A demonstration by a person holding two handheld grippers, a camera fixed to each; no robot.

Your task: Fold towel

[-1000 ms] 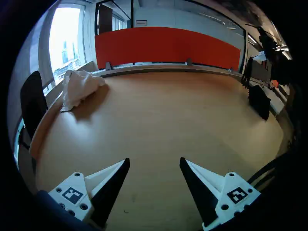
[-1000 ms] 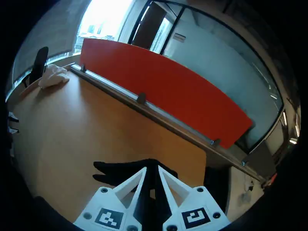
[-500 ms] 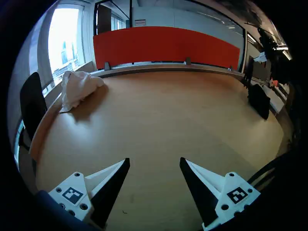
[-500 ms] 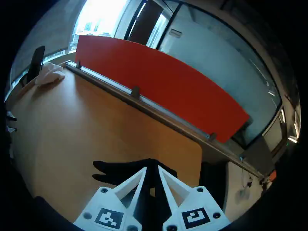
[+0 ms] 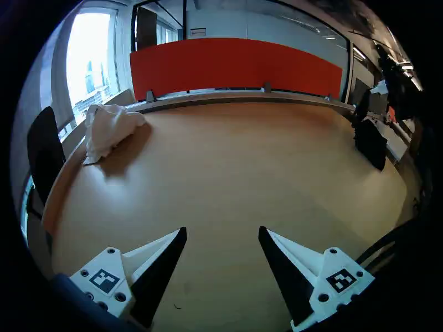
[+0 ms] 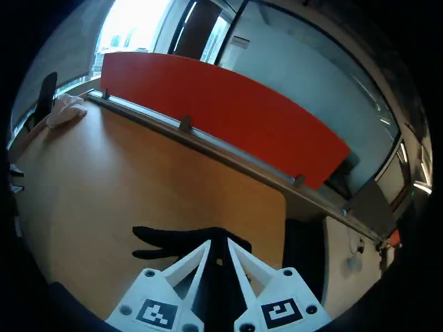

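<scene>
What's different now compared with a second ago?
Both grippers swung slightly rightward, so the towel and red screen drift left in their views. Nothing was grabbed or released. The towel stays crumpled at the far corner of the table; the left gripper keeps its jaws open, the right gripper shut.

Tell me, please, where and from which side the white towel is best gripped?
Probably grip the towel at the loose corner trailing onto the table at its near end, coming low from the near side with the open left gripper. The rest is a bunched heap with no clear edge. The right gripper is shut on a black item.
</scene>
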